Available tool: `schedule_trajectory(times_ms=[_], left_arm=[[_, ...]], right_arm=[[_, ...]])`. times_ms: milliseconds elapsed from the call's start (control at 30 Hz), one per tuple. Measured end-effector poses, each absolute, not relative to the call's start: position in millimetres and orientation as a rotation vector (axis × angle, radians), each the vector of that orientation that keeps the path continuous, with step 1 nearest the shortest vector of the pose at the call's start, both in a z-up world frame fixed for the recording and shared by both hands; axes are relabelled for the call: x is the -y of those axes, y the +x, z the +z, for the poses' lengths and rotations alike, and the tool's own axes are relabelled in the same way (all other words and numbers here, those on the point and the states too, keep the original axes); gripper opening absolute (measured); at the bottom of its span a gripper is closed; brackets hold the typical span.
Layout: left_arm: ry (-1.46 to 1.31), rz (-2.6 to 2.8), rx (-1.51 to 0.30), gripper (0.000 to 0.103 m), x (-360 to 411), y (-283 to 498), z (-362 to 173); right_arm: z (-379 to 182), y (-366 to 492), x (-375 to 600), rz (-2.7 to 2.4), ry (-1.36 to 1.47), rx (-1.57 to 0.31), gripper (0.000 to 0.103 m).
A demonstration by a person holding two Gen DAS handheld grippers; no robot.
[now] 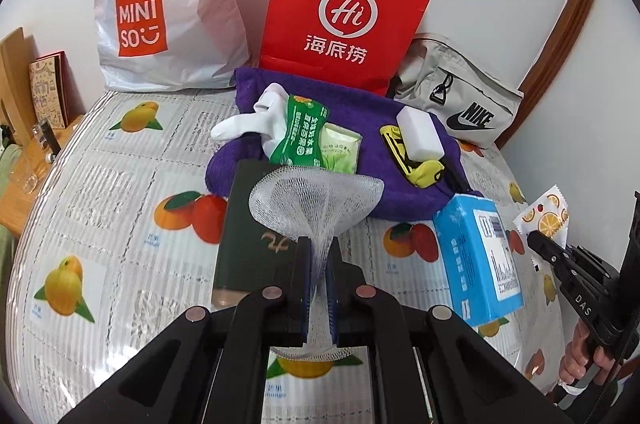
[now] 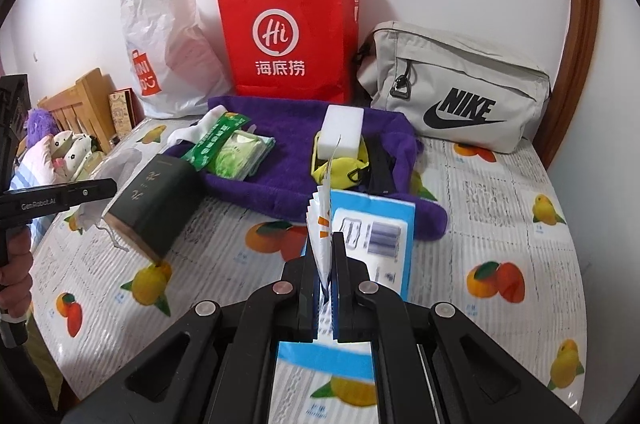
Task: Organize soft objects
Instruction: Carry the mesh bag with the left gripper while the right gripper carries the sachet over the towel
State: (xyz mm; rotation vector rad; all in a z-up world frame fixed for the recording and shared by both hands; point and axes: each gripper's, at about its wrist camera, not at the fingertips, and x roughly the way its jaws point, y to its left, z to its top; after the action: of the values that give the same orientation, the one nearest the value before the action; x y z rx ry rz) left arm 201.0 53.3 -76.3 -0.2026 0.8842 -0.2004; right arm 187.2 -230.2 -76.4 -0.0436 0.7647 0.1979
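Observation:
My left gripper (image 1: 319,256) is shut on a white foam net sleeve (image 1: 316,199), held above the table in front of a purple towel (image 1: 360,191). On the towel lie a white sock (image 1: 256,119), a green snack packet (image 1: 300,135), a pale green tissue pack (image 1: 340,151), a white sponge block (image 1: 420,131) and a yellow-black item (image 1: 416,163). My right gripper (image 2: 327,256) is shut on a white sachet with orange fruit print (image 2: 322,224), seen edge-on; the sachet also shows in the left wrist view (image 1: 548,216), right of a blue box (image 1: 480,264).
A dark green box (image 2: 156,199) stands left of the towel. A red paper bag (image 2: 292,31), a white Miniso bag (image 2: 168,47) and a grey Nike pouch (image 2: 456,87) stand along the back wall. The table (image 2: 500,207) has a fruit-print cover. A wooden rack (image 2: 80,107) stands beyond its left edge.

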Motion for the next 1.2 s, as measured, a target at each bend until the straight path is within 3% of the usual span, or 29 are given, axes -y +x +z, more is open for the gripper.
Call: schedule_trajectory(times_ms=[767, 1200], left_arm=[[-0.232, -0.225, -0.934, 0.007, -38, 288, -87], [-0.250, -0.230, -0.937, 0.007, -35, 318, -91]], right_arm=[[-99, 318, 254, 0.153, -0.100, -0.816, 0.004], [-124, 345, 250, 0.164, -0.140, -0.878, 0.005]])
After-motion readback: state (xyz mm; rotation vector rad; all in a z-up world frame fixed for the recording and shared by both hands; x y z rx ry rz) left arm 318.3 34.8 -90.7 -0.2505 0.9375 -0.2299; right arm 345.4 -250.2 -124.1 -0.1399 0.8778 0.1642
